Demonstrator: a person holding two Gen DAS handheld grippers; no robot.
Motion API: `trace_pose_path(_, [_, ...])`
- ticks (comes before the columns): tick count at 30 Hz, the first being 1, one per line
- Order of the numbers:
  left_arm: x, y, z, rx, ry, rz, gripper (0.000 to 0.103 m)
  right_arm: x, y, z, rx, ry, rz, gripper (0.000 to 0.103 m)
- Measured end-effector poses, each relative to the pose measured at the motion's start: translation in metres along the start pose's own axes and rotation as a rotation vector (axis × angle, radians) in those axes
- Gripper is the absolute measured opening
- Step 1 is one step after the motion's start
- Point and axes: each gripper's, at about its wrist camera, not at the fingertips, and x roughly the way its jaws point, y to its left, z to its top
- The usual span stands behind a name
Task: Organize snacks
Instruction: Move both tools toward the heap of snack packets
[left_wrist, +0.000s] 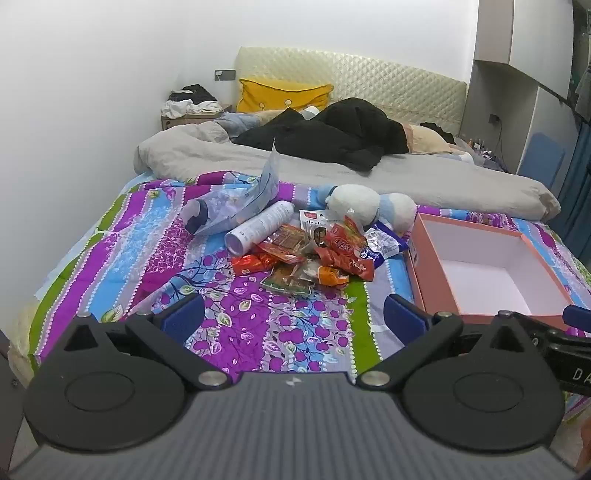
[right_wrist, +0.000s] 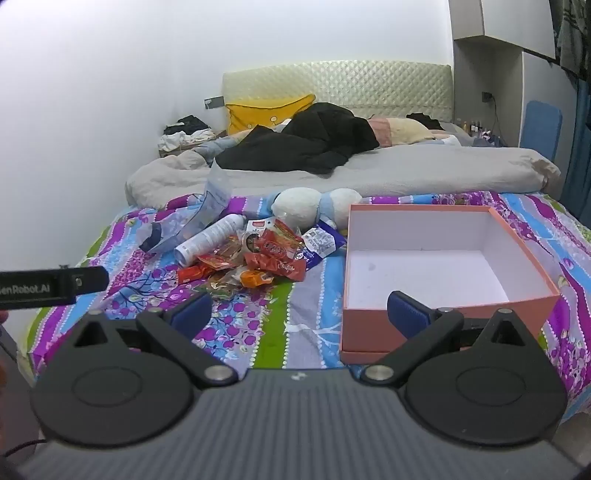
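A pile of snack packets (left_wrist: 317, 254), mostly red and orange wrappers, lies on the patterned bedspread (left_wrist: 147, 258); it also shows in the right wrist view (right_wrist: 258, 258). An open pink box (left_wrist: 476, 236) with a white, empty inside sits to its right, also in the right wrist view (right_wrist: 447, 314). My left gripper (left_wrist: 293, 321) is open and empty, low over the bedspread short of the pile. My right gripper (right_wrist: 299, 314) is open and empty, in front of the box's near left corner.
A white spray can (left_wrist: 264, 225), a clear plastic bag (left_wrist: 236, 199) and a plush toy (left_wrist: 365, 203) lie just behind the snacks. A grey duvet (left_wrist: 332, 166) and black clothes (left_wrist: 332, 136) cover the far bed. A wall is on the left.
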Motion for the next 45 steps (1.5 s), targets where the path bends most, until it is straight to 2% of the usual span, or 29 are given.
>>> trace_pose_path(6, [-0.004, -0.004, -0.004, 0.001, -0.016, 0.028, 0.103, -0.005, 0.001, 0.002, -0.039, -0.010, 0.009, 0.103])
trace_pose_path(7, [-0.001, -0.005, -0.004, -0.002, -0.013, 0.027, 0.103, -0.008, 0.000, 0.002, -0.041, -0.017, 0.012, 0.103])
trace_pose_path(8, [-0.004, -0.005, -0.004, -0.002, -0.010, 0.022, 0.103, -0.005, -0.001, 0.001, 0.019, -0.020, 0.011, 0.103])
trace_pose_path(23, [-0.010, 0.010, -0.004, -0.022, 0.000, 0.011, 0.103, -0.004, 0.010, -0.002, 0.019, 0.022, 0.030, 0.103])
trace_pose_path(45, [-0.013, 0.010, -0.004, -0.013, -0.006, 0.001, 0.103, -0.012, 0.012, -0.008, 0.020, 0.006, 0.061, 0.103])
